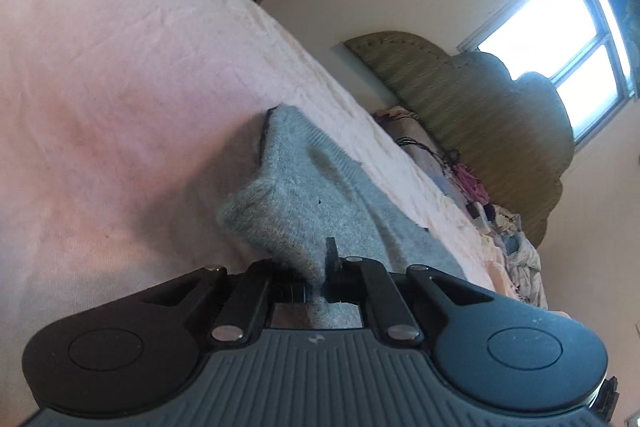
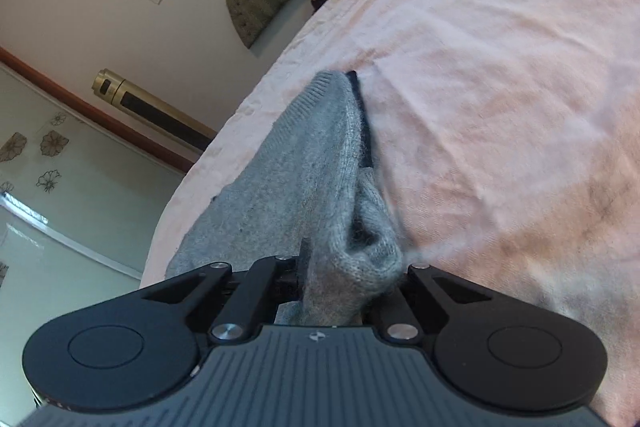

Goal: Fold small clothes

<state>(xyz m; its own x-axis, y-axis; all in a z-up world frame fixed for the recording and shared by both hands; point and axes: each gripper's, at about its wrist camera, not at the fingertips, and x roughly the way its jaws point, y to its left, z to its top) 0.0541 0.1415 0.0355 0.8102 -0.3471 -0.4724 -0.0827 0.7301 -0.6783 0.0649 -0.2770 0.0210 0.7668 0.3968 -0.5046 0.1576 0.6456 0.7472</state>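
Observation:
A small grey knitted garment (image 1: 320, 187) lies on a pink bed sheet (image 1: 120, 107). In the left wrist view my left gripper (image 1: 318, 275) is shut on the garment's near corner, and the cloth bunches up between the black fingers. In the right wrist view the same grey knit (image 2: 312, 163) runs away from the camera with a ribbed hem at its far end. My right gripper (image 2: 344, 279) is shut on a gathered fold of it, and the cloth hides the fingertips. The garment's dark inner edge (image 2: 362, 115) shows along its right side.
The pink sheet (image 2: 500, 87) spreads wide beside the garment. A padded green headboard (image 1: 480, 107) and a heap of mixed clothes (image 1: 508, 227) sit at the bed's far end. A gold standing unit (image 2: 152, 107) stands against the wall past the bed edge.

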